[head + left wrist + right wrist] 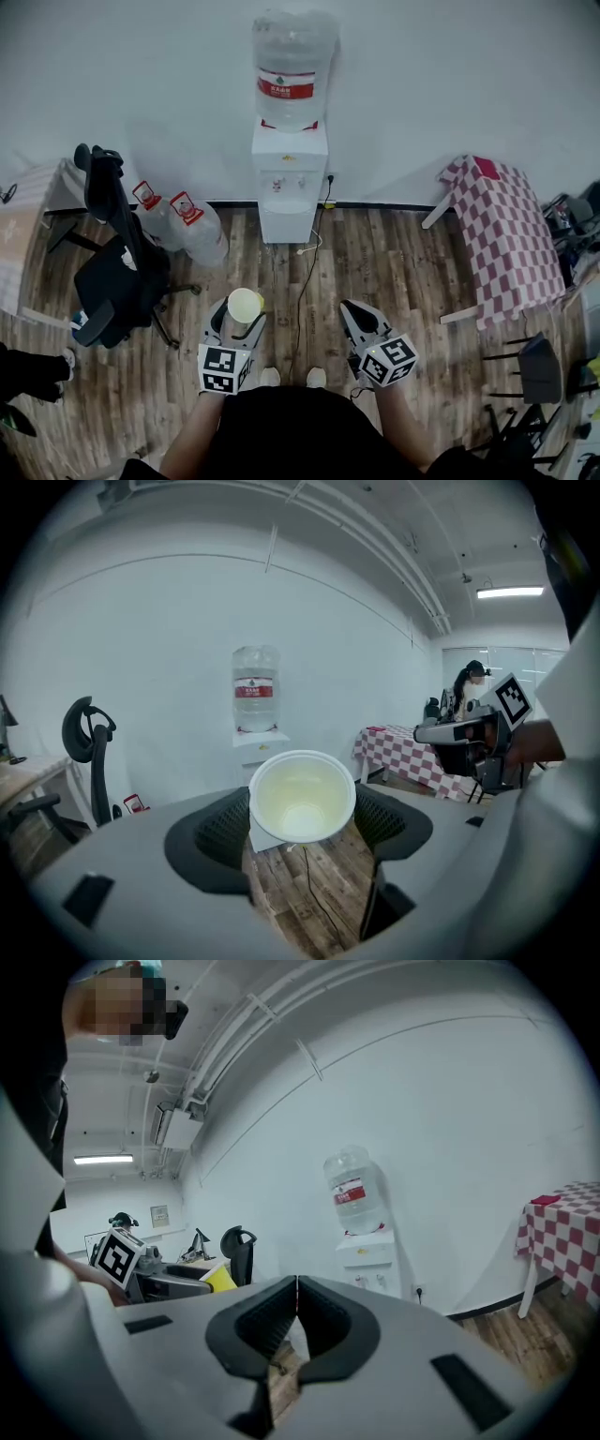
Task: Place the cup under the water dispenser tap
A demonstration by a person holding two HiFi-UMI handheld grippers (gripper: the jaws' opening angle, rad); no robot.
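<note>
Your left tool [303,817] pinches the cup [302,794], well short of the water dispenser [289,183]; it looks light and crushable, so squeeze its walls gently. Your right tool [296,1288] is pressed together.

Pale yellow cup [302,797], upright in left claw [302,827], seemingly empty

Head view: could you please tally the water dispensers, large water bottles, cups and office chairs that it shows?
White water dispenser: 1
Large clear plastic water bottles: 3 (one atop it, two standing left of it)
Pale yellow cup: 1
Black office chair: 1
Total: 6
</note>
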